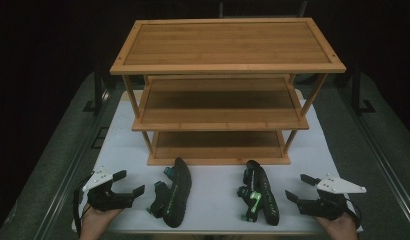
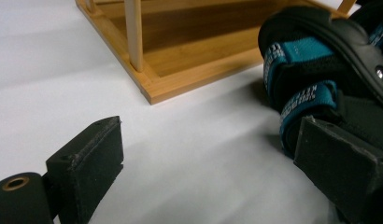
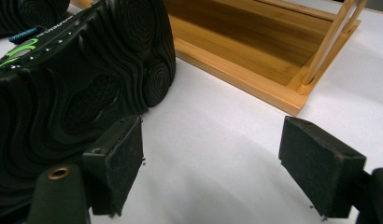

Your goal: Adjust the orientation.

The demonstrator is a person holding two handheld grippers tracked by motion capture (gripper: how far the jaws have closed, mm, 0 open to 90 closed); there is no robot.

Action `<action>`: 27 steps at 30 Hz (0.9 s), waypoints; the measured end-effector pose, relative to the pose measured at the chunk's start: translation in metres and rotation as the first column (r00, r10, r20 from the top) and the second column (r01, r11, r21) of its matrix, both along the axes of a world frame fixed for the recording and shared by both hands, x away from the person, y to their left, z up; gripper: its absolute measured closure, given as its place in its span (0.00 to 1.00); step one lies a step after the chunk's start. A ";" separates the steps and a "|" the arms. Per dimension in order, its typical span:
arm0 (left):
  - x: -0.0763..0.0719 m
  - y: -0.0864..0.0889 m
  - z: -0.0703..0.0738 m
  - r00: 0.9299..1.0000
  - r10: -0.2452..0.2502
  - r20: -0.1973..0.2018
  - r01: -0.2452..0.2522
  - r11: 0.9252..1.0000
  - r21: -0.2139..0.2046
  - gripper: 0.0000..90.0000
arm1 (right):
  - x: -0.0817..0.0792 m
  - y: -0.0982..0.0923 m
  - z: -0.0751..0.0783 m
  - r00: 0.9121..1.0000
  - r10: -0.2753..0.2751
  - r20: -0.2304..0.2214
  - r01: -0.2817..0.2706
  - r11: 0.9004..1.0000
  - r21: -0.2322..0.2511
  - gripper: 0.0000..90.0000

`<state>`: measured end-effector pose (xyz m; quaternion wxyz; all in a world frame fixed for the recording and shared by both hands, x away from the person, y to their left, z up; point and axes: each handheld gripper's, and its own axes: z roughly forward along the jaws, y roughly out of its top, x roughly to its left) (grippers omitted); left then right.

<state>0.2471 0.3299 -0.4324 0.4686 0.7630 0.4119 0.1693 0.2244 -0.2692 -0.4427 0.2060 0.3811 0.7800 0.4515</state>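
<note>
High view: both sandals (image 1: 175,192) lie between left gripper (image 1: 124,184) and right gripper (image 1: 297,187) (jaws apart, empty).

Both hands come in low at the near edge. The left gripper (image 1: 124,183) points inward toward the right gripper (image 1: 298,186), which points back at it; each has its jaws spread wide, nothing between them.

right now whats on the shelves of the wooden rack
Nothing shows on the wooden rack: its top shelf is bare, and the visible parts of the middle and bottom shelves too. Their back parts lie in shadow under the shelf above. Both sandals lie on the table in front.
</note>
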 end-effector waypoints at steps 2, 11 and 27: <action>0.000 -0.001 0.000 1.000 0.001 -0.010 -0.001 1.000 -0.003 0.09 | 0.000 -0.001 -0.001 1.000 -0.003 -0.003 0.003 1.000 0.008 0.24; 0.001 -0.004 0.000 0.999 -0.045 -0.025 0.045 0.999 -0.001 0.18 | -0.003 -0.004 0.000 1.000 -0.013 0.000 0.013 1.000 0.015 0.24; 0.006 -0.023 -0.005 0.982 -0.175 -0.072 0.181 0.980 0.085 0.45 | -0.003 0.001 0.000 1.000 0.004 0.002 -0.004 1.000 0.009 0.24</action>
